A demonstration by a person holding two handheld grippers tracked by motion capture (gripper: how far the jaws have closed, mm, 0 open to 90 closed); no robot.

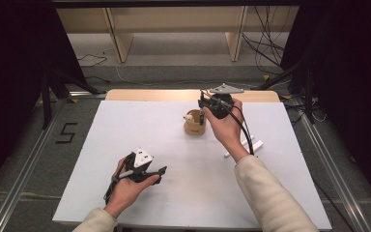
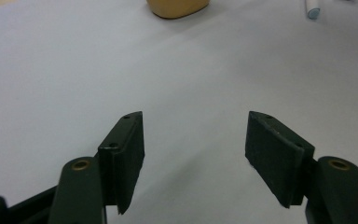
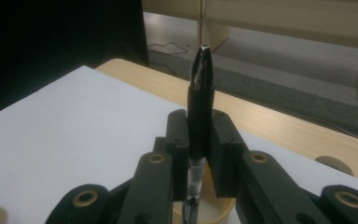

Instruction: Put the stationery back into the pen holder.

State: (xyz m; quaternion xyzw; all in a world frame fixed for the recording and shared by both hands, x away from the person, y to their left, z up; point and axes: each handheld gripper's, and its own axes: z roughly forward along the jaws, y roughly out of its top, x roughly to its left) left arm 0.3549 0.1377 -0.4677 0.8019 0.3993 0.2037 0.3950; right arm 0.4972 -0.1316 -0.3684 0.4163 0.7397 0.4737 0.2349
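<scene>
High view: right gripper (image 1: 202,107), raised over the far middle of the white table sheet (image 1: 140,130), closed on a slim black pen (image 1: 202,116) that hangs upright with its lower end at the mouth of the small round tan wooden cup (image 1: 194,126); held vertical, presumably, so as to drop straight into the narrow opening. Something small and pale (image 1: 189,117) already sticking up from the cup, too small to identify. Left gripper (image 1: 158,175) parked low near the front edge, tips pointing right, spread apart with nothing between them, probably kept clear until needed. White stick-shaped items (image 1: 251,146), likely more pens, lying just beyond the right forearm, within easy reach for later picks. A dark "5" marked on the floor (image 1: 65,132) left of the table; no brand legible anywhere. Left gripper view: black pads (image 2: 126,154) standing wide over bare white sheet, empty; base of the tan cup (image 2: 177,7) at the top edge, a white stick end (image 2: 312,8) at top right; no writing. Right gripper view: pads (image 3: 179,140) pinched on either side of the pen's black barrel (image 3: 200,100), capped end up above them, a clear section below (image 3: 194,179), the cup rim (image 3: 214,205) directly beneath, so release here would probably land it inside. No lettering readable on barrel or cup.
</scene>
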